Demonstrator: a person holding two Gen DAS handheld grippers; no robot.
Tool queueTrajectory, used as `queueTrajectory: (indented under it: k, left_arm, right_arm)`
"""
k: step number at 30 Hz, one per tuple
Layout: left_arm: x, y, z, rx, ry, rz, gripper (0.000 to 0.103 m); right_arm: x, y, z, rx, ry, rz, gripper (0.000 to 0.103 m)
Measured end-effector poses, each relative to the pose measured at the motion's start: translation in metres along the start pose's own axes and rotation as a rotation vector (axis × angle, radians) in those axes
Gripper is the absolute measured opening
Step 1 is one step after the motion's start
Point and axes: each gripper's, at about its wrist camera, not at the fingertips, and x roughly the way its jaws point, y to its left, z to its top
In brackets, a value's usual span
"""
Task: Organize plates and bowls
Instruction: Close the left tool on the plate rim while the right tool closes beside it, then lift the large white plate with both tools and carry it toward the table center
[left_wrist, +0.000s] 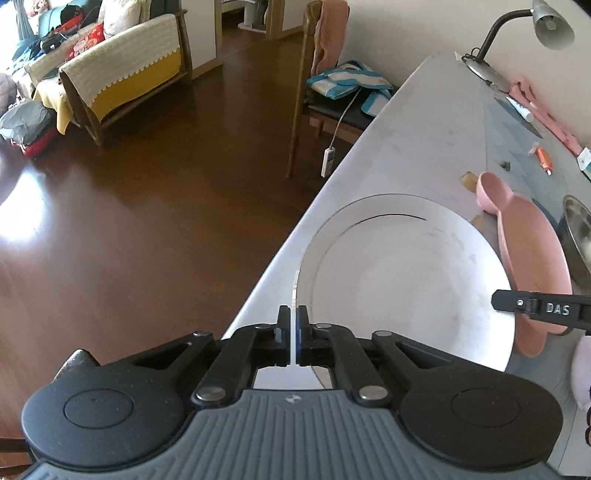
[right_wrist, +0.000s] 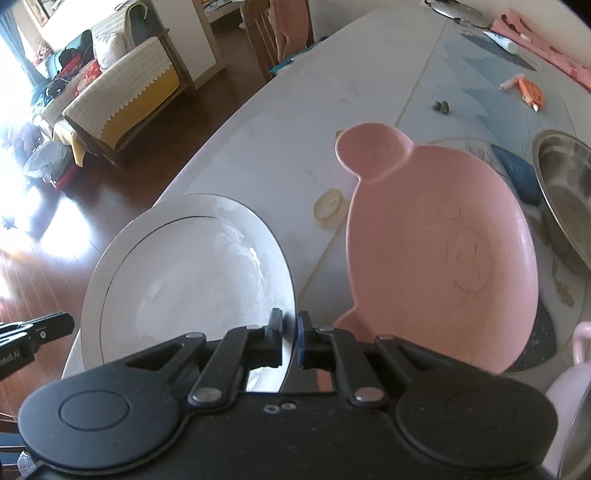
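Note:
A white plate (left_wrist: 406, 280) with a thin dark ring lies at the table's left edge, gripped on opposite rims. My left gripper (left_wrist: 293, 317) is shut on its left rim. My right gripper (right_wrist: 289, 325) is shut on its right rim; its finger (left_wrist: 535, 308) shows across the plate in the left wrist view. In the right wrist view the white plate (right_wrist: 192, 273) partly overhangs the table edge. A pink bear-shaped plate (right_wrist: 443, 251) lies just right of it, and the white plate's rim overlaps the pink plate (left_wrist: 532, 251). A steel bowl (right_wrist: 565, 184) stands further right.
The table edge (left_wrist: 280, 251) drops to a brown wooden floor on the left. A desk lamp (left_wrist: 546, 26), a chair (left_wrist: 332, 103) with bags, a tube and small orange items (right_wrist: 528, 88) are at the far end. A pink cup (right_wrist: 569, 384) stands near right.

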Motion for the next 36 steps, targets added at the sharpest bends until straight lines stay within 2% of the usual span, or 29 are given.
queueTrajectory:
  k: [1,5,6,10,12,15,23,36]
  left_arm:
    - [0.002,0.001,0.001,0.001,0.007,-0.001,0.007]
    - [0.018,0.003,0.006,-0.016,0.037,0.015,0.041]
    - [0.023,0.004,0.008,-0.027,0.043,0.014,0.045]
    - [0.037,0.009,0.012,-0.081,0.082,-0.048,0.043]
    - [0.042,0.010,0.014,-0.104,0.094,-0.085,0.031]
    - [0.047,0.008,0.015,-0.099,0.111,-0.106,0.020]
    - [0.047,0.015,0.015,-0.158,0.099,-0.126,0.017]
    - [0.034,0.005,-0.004,-0.116,0.085,-0.124,0.016]
  right_arm:
    - [0.000,0.000,0.000,-0.006,0.000,0.000,0.007]
    - [-0.001,0.003,-0.003,-0.013,0.004,-0.004,0.008]
    - [-0.002,0.003,-0.003,-0.014,0.005,-0.004,0.008]
    - [-0.003,0.004,-0.004,-0.020,0.007,-0.003,0.008]
    - [-0.003,0.004,-0.004,-0.019,0.007,-0.001,0.008]
    - [-0.003,0.003,-0.004,-0.021,0.006,0.003,0.008]
    - [-0.004,0.003,-0.008,-0.023,0.011,0.004,0.008]
    - [-0.018,-0.003,-0.026,-0.020,0.009,0.006,0.008]
